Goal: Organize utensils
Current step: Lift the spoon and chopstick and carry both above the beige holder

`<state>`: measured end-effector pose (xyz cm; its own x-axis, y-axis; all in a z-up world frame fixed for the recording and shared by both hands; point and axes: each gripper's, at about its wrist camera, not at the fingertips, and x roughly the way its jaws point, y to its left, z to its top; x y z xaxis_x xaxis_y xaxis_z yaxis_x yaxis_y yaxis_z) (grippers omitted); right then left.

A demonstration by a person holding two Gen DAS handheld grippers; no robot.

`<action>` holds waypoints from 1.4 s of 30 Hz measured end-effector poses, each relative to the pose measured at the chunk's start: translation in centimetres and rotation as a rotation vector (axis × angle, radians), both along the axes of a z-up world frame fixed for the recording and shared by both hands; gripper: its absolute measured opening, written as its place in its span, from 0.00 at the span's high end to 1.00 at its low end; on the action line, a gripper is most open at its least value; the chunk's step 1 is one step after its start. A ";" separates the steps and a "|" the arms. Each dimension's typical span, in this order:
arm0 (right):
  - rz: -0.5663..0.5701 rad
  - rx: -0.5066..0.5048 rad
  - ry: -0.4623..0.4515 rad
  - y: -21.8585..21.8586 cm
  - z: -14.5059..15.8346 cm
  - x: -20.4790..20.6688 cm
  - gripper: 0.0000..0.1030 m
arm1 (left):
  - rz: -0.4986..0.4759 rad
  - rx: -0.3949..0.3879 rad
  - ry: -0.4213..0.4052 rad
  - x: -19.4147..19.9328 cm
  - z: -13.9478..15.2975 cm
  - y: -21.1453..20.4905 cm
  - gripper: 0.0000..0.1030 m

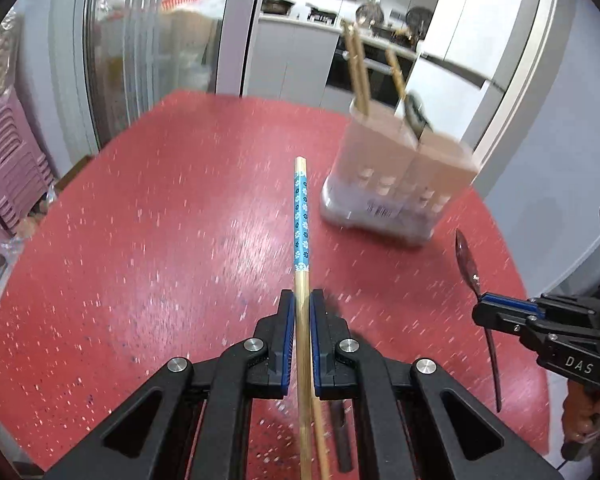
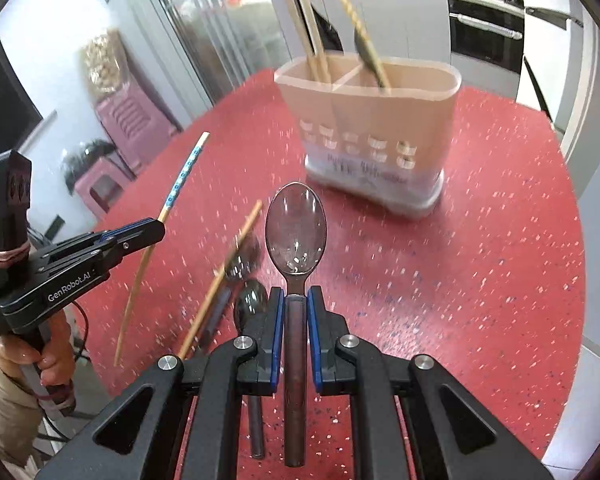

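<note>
My left gripper [image 1: 302,304] is shut on a bamboo chopstick with a blue flowered band [image 1: 301,216], held above the red table; it also shows in the right wrist view [image 2: 180,178]. My right gripper [image 2: 296,300] is shut on a spoon with a dark wooden handle [image 2: 296,228]; the spoon also shows in the left wrist view [image 1: 470,264]. A beige two-compartment utensil holder [image 2: 372,128] stands ahead on the table and holds chopsticks [image 2: 312,40] and a spoon [image 2: 366,50]; it also shows in the left wrist view [image 1: 396,176].
On the red speckled table [image 2: 480,260], another chopstick [image 2: 224,272] and two dark spoons [image 2: 252,300] lie left of my right gripper. Pink plastic stools [image 2: 128,124] stand beyond the table's left edge. Glass doors and a kitchen lie behind.
</note>
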<state>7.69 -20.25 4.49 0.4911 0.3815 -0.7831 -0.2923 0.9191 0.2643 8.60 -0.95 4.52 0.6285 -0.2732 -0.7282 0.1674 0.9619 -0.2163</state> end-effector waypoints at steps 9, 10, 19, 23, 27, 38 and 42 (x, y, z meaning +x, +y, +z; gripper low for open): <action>-0.044 0.041 -0.105 -2.0 4.8 0.9 0.88 | 0.003 -0.086 -0.130 2.2 6.3 0.3 0.68; -0.051 0.042 -0.117 -2.3 5.4 1.1 0.88 | 0.002 -0.096 -0.145 2.7 7.1 0.1 0.68; -0.122 0.053 -0.199 -4.0 8.6 5.0 0.88 | -0.018 -0.128 -0.250 7.9 11.1 -2.4 0.68; -0.155 0.075 -0.235 -4.6 9.3 7.8 0.88 | -0.014 -0.136 -0.299 10.5 12.0 -3.6 0.68; -0.185 0.101 -0.269 -5.1 9.5 10.5 0.88 | 0.007 -0.168 -0.333 13.2 12.0 -4.5 0.68; -0.211 0.112 -0.358 -5.2 8.0 15.7 0.88 | 0.096 -0.202 -0.408 18.4 10.4 -5.8 0.68; -0.215 0.099 -0.395 -4.7 6.8 16.5 0.88 | 0.137 -0.189 -0.457 18.9 9.6 -6.1 0.68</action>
